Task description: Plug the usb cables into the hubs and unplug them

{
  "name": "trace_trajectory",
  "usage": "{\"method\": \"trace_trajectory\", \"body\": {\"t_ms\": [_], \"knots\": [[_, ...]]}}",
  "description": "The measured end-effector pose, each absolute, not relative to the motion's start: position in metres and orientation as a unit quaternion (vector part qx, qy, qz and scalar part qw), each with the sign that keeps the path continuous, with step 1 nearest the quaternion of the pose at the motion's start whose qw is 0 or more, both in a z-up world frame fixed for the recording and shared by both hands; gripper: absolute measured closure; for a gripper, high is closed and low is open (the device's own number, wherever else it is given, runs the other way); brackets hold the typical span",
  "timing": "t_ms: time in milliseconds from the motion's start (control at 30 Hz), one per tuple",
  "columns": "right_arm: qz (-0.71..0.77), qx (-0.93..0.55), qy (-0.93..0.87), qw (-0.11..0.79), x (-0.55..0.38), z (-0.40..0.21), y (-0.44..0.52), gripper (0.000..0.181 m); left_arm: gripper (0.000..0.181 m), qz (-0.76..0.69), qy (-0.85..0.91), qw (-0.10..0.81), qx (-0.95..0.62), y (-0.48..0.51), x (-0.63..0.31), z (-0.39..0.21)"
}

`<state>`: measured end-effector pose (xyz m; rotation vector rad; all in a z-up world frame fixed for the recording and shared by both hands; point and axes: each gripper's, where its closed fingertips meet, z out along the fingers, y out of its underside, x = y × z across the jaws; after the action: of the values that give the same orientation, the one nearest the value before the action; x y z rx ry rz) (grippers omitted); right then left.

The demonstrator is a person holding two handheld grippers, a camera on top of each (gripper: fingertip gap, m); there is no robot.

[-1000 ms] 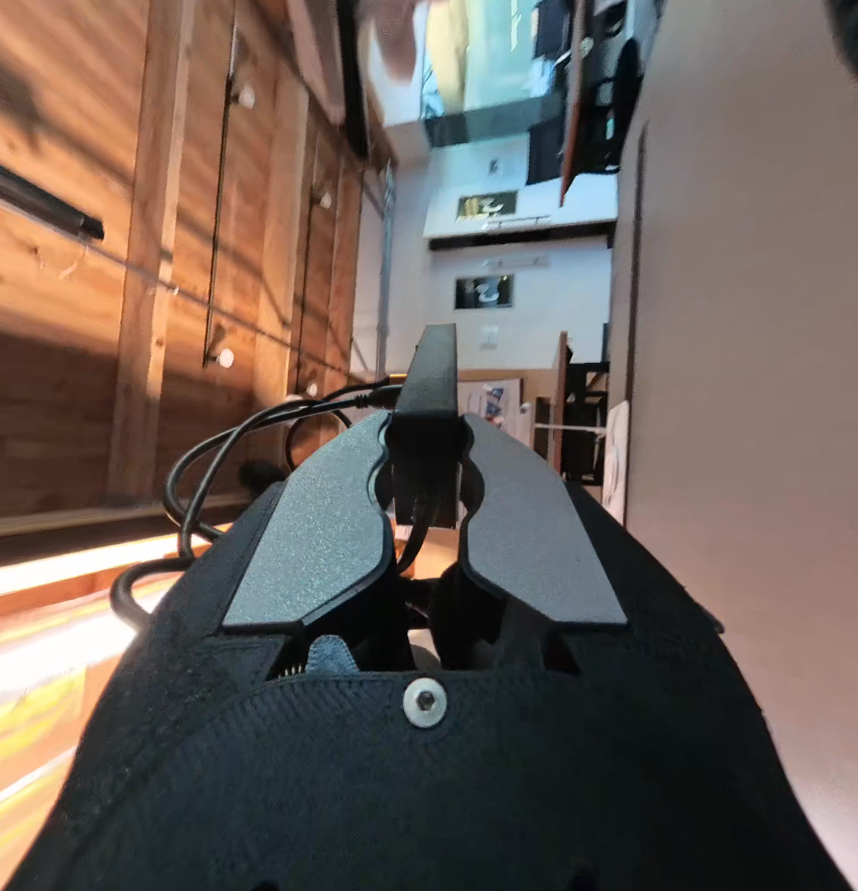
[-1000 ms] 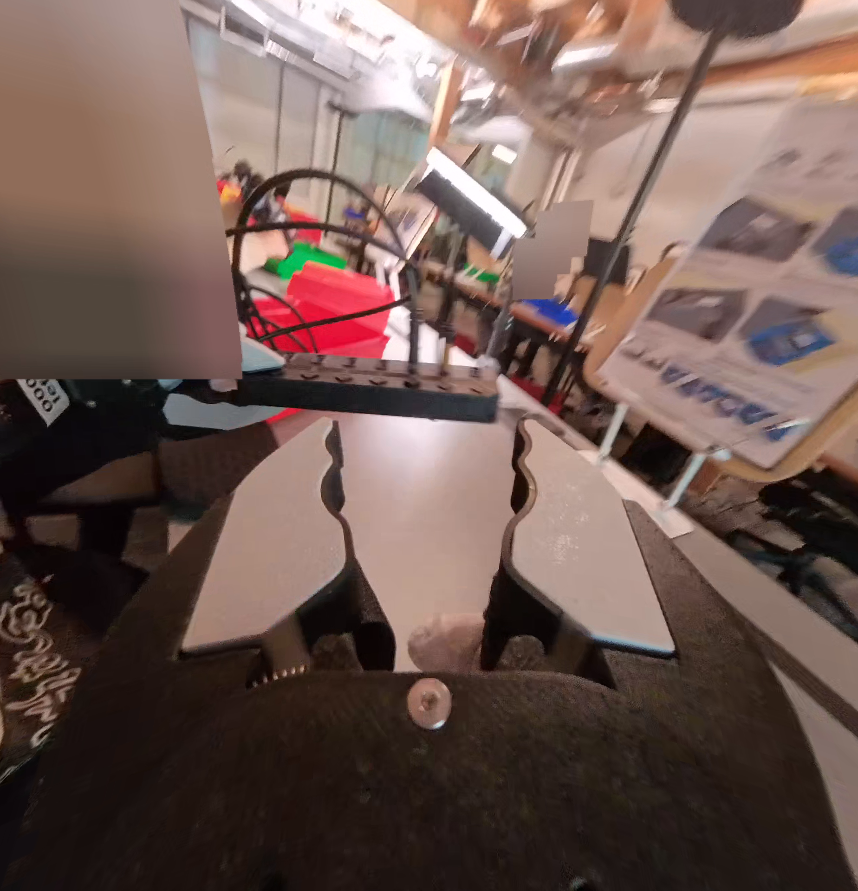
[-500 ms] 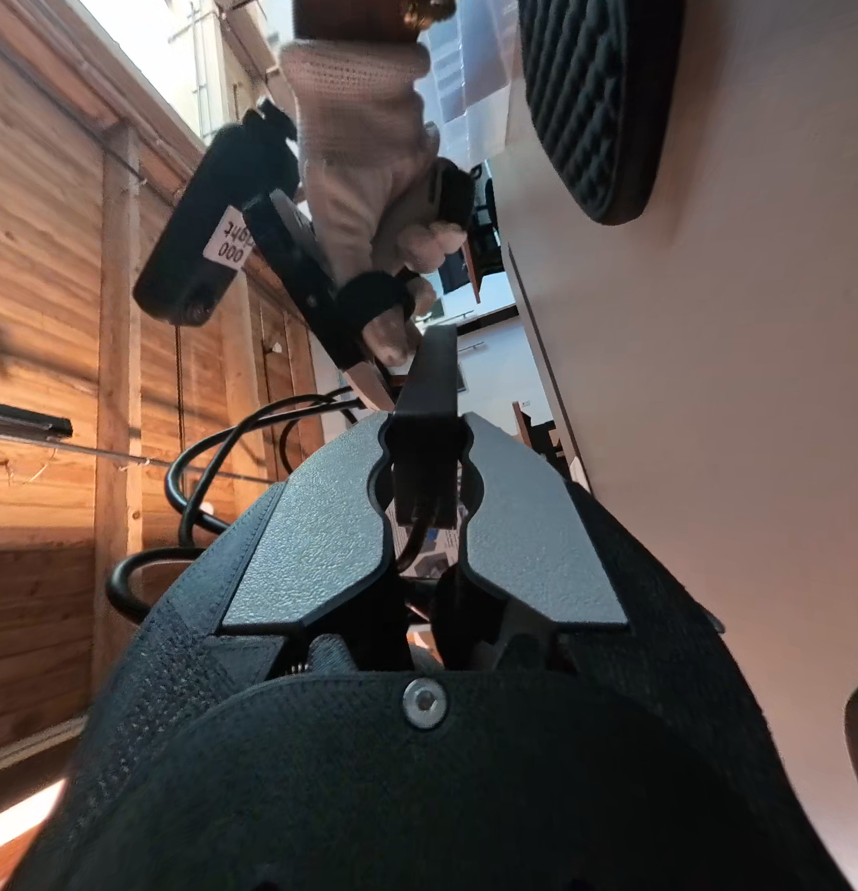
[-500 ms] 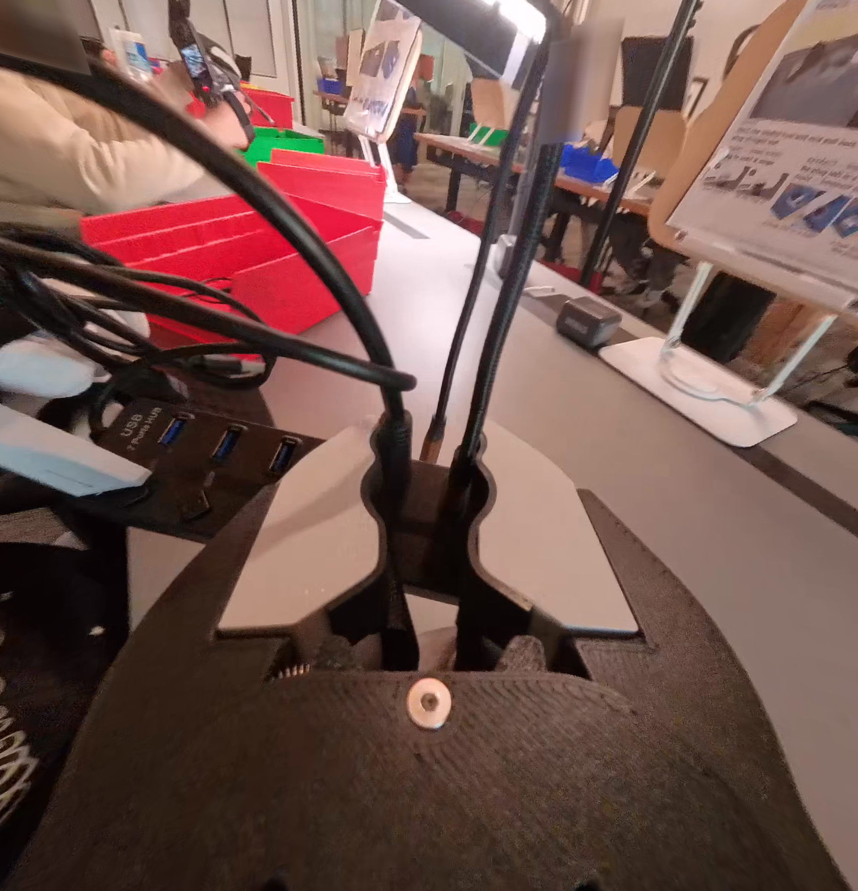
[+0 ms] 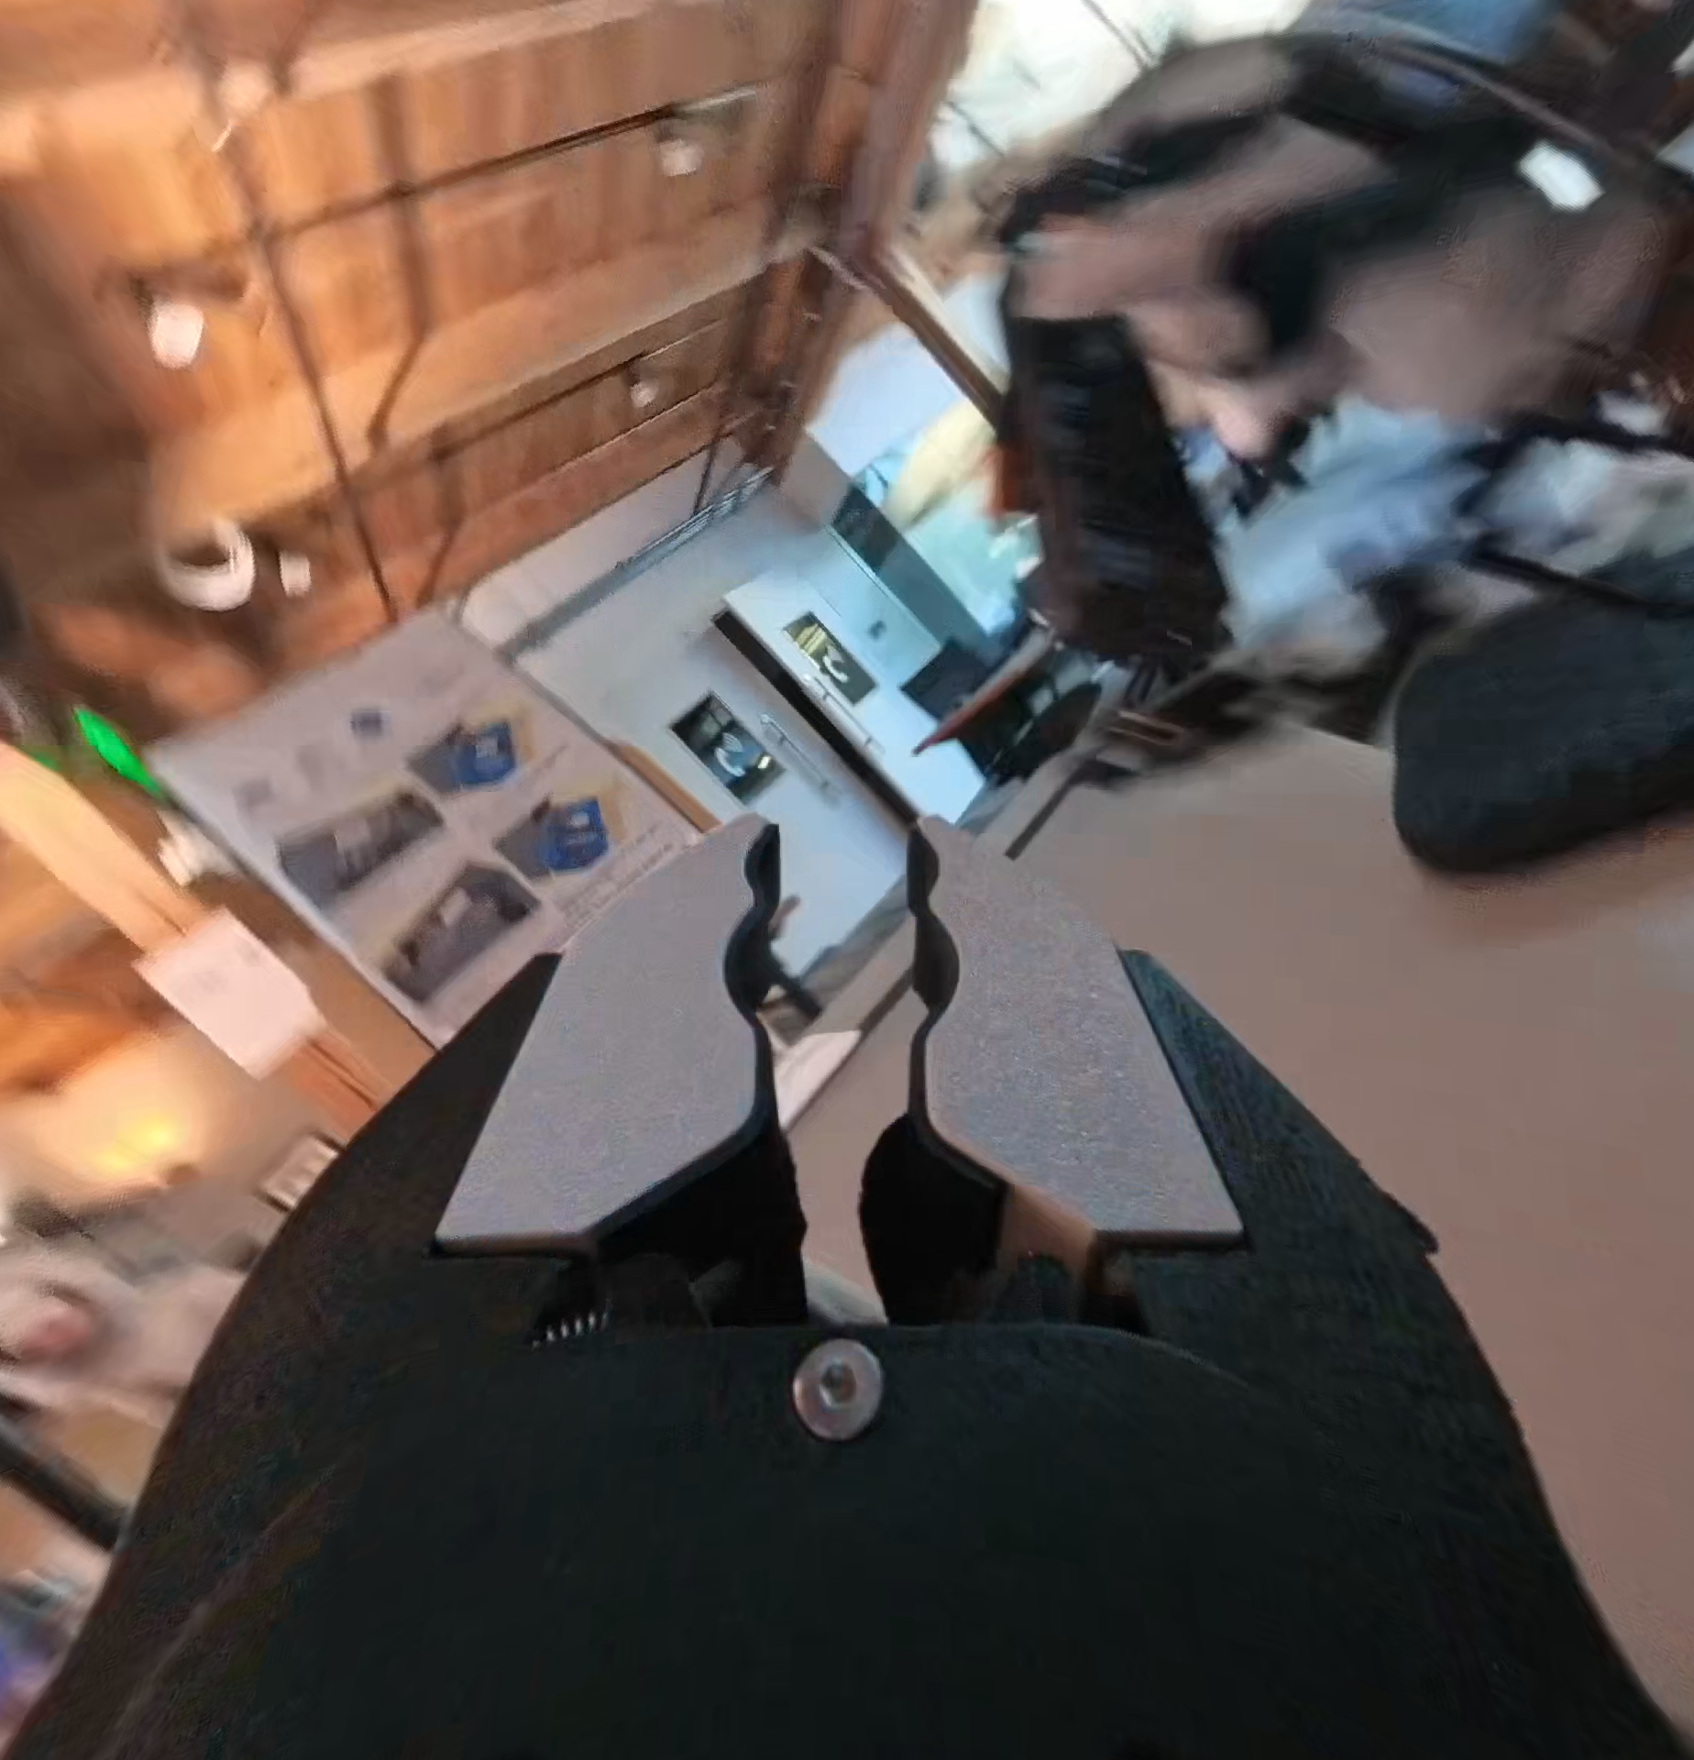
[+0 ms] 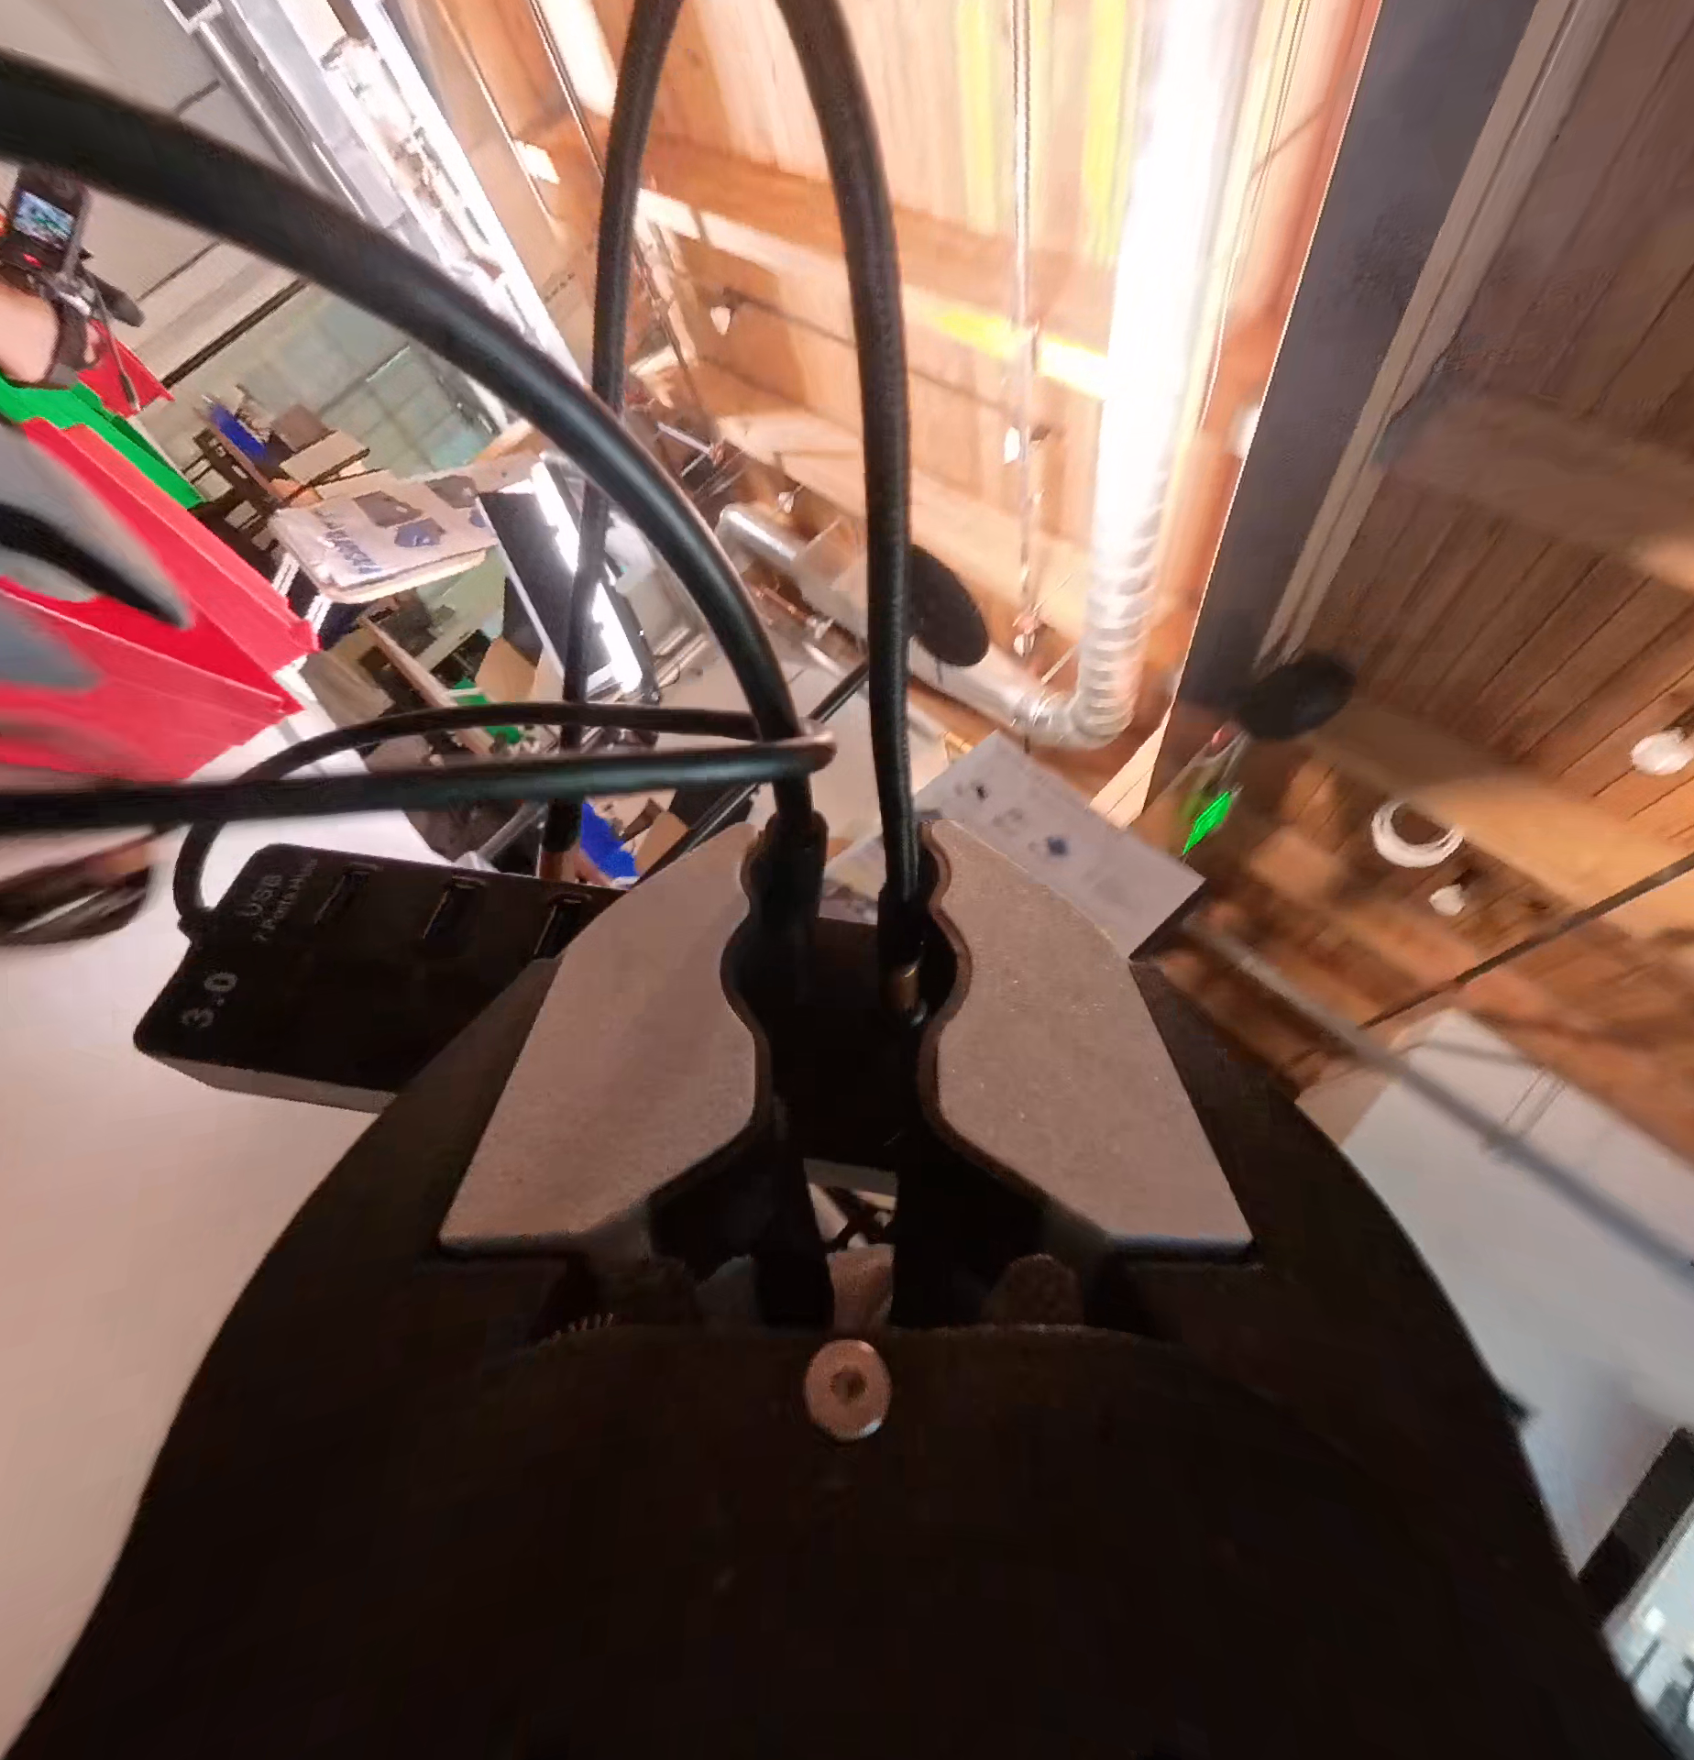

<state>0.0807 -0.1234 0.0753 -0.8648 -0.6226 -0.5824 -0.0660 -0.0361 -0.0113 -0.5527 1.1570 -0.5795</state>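
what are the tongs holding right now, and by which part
The right tongs are shut on the black USB hub, gripping its end where two cables are plugged in. The left tongs are open and hold nothing.

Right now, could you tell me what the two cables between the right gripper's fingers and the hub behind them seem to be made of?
The right-hand cable looks braided fabric: fine woven texture, matte. The left-hand cable looks like smooth rubber or plastic, with a faint sheen. The hub appears to be matte black plastic, judging by its hard, moulded edges. The right gripper is closed around them.
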Motion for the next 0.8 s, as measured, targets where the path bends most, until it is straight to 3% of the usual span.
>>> {"method": "trace_trajectory", "body": {"t_ms": [100, 200, 367, 600, 733, 800], "knots": [[-0.284, -0.384, -0.327, 0.816, 0.072, 0.076, -0.131, 0.153, 0.152, -0.477, 0.431, 0.668, -0.373, 0.002, -0.069, 0.019], [-0.295, -0.378, -0.36, 0.8, 0.06, 0.071, -0.13, 0.153, 0.137, -0.659, 0.398, 0.473, -0.428, 0.001, -0.044, 0.036], [-0.293, -0.386, -0.413, 0.771, 0.042, 0.055, -0.121, 0.153, 0.13, -0.726, 0.5, 0.223, -0.415, -0.062, 0.009, 0.031], [-0.284, -0.413, -0.442, 0.744, 0.034, 0.038, -0.108, 0.152, 0.125, -0.577, 0.698, 0.178, -0.385, -0.112, 0.05, -0.023], [-0.277, -0.436, -0.456, 0.725, 0.028, 0.025, -0.097, 0.15, 0.154, -0.535, 0.737, 0.214, -0.354, -0.119, 0.063, -0.043], [-0.282, -0.448, -0.455, 0.717, 0.029, 0.021, -0.092, 0.15, 0.157, -0.545, 0.714, 0.255, -0.358, -0.109, 0.069, -0.042]]}}
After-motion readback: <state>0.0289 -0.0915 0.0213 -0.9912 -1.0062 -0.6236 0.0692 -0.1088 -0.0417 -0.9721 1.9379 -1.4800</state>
